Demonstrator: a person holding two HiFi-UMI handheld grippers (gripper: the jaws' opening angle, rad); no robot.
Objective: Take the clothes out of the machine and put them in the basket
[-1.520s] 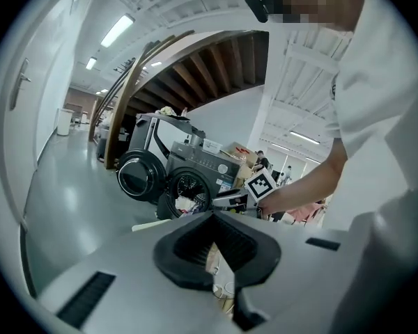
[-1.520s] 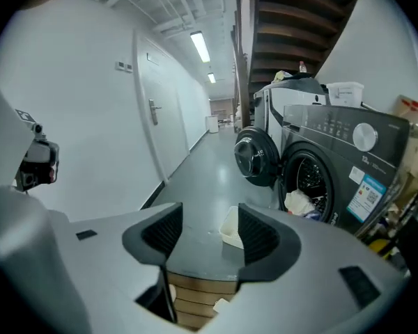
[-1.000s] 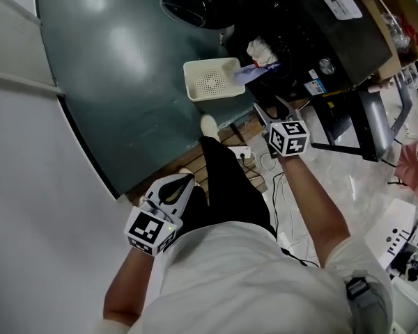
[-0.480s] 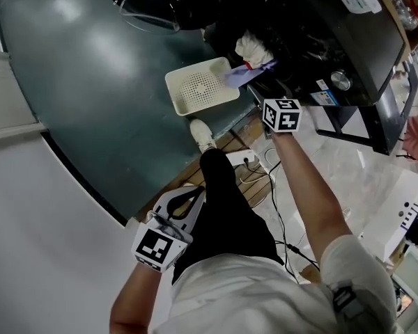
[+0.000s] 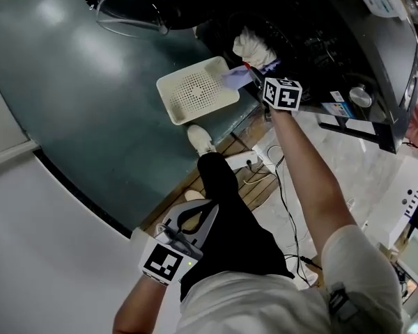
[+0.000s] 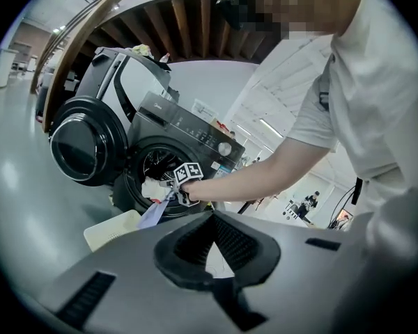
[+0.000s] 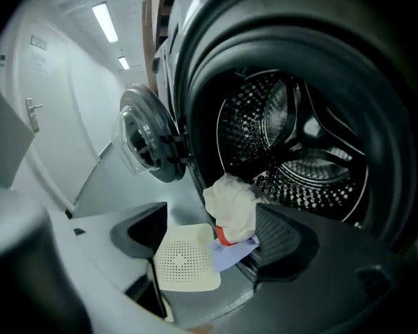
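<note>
The dark washing machine (image 5: 313,26) stands with its round door (image 5: 125,5) swung open. A white cloth (image 5: 254,47), a red bit (image 7: 223,236) and a lavender cloth (image 5: 237,76) spill from the drum's (image 7: 292,138) lip, the lavender one over the cream perforated basket (image 5: 195,92) on the floor. My right gripper (image 5: 263,88) is just short of these clothes. Its jaws have just been opening and stand open (image 7: 209,239), pressing on nothing. My left gripper (image 5: 210,211) hangs back by the person's leg, shut and empty (image 6: 212,218).
A white power strip (image 5: 244,160) and loose cables lie on wooden slats (image 5: 247,186) beside the person's shoe (image 5: 200,139). A dark metal frame (image 5: 362,124) stands right of the machine. A white wall runs along the left.
My right gripper has travelled up the picture from beside the basket to the machine's opening. The left gripper has dropped lower in the picture. The machine and basket have slid left in the head view.
</note>
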